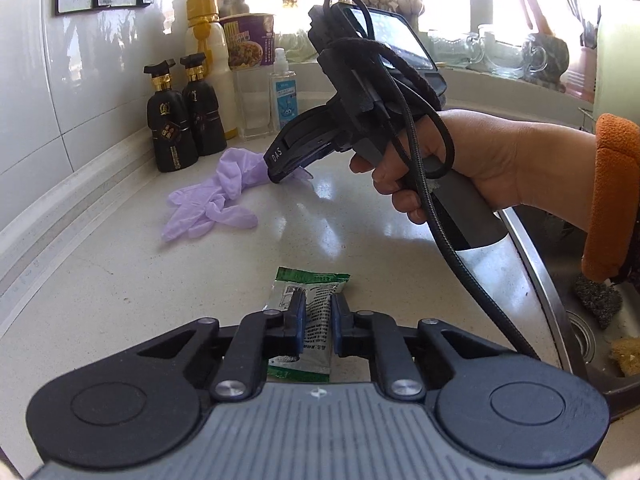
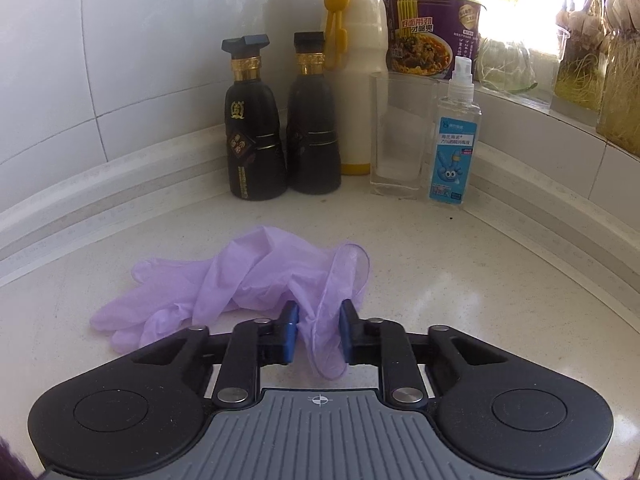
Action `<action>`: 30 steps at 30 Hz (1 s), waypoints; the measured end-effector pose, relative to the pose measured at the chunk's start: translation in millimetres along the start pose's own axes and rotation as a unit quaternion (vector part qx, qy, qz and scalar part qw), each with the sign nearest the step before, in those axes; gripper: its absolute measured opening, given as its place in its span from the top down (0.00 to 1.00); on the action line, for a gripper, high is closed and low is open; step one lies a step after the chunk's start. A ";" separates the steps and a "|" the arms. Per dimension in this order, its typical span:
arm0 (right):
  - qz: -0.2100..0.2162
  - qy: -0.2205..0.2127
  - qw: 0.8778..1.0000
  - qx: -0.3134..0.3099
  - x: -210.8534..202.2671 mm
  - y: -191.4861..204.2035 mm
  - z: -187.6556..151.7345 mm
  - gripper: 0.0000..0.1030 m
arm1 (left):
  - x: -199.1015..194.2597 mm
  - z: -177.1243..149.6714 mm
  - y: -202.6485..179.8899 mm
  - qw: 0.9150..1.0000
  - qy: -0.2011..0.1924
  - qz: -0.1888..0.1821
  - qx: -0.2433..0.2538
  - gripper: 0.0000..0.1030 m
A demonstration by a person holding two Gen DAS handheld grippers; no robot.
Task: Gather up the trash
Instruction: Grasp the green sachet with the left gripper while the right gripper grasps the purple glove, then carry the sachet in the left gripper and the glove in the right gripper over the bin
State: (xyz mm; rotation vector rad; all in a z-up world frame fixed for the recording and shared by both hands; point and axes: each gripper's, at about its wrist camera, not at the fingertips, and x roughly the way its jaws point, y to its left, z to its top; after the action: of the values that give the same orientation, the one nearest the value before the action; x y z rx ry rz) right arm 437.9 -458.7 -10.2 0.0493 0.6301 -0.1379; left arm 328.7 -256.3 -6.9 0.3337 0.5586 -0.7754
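Note:
A green and white sachet wrapper [image 1: 312, 300] lies on the pale countertop [image 1: 120, 288]. My left gripper [image 1: 319, 304] has its blue pads on both sides of the wrapper and is shut on it. A crumpled purple disposable glove [image 2: 240, 276] lies near the back corner; it also shows in the left wrist view [image 1: 216, 200]. My right gripper [image 2: 319, 314] is down on the glove with the cuff between its pads, closed on it. The right gripper shows from outside in the left wrist view [image 1: 286, 174], held by a hand.
Two black bottles [image 2: 256, 128] stand in the corner, with a cream and yellow bottle [image 2: 360, 72], a noodle cup [image 2: 432, 32], a clear glass [image 2: 400, 136] and a spray bottle [image 2: 454, 136]. A steel sink [image 1: 592, 320] with scourers lies to the right.

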 end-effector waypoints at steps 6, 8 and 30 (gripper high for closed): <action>-0.006 -0.014 1.000 0.026 -16.4 -9.7 -3.2 0.98 | -3.7 0.0 2.5 1.000 -0.005 0.017 -0.017 0.97; -0.006 -0.017 1.000 0.026 -23.4 -10.8 -3.1 0.98 | -5.9 0.2 4.8 0.999 -0.006 0.020 -0.027 0.98; 0.046 -0.084 0.995 -0.002 -145.6 30.5 2.7 0.99 | -57.6 11.1 21.3 0.992 -0.042 0.059 -0.106 0.99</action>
State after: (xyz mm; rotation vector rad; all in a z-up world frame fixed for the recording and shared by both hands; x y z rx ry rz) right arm 327.5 -412.2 78.1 0.0625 0.4599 -0.0513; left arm 314.8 -214.8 37.5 0.1361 0.5317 -0.6064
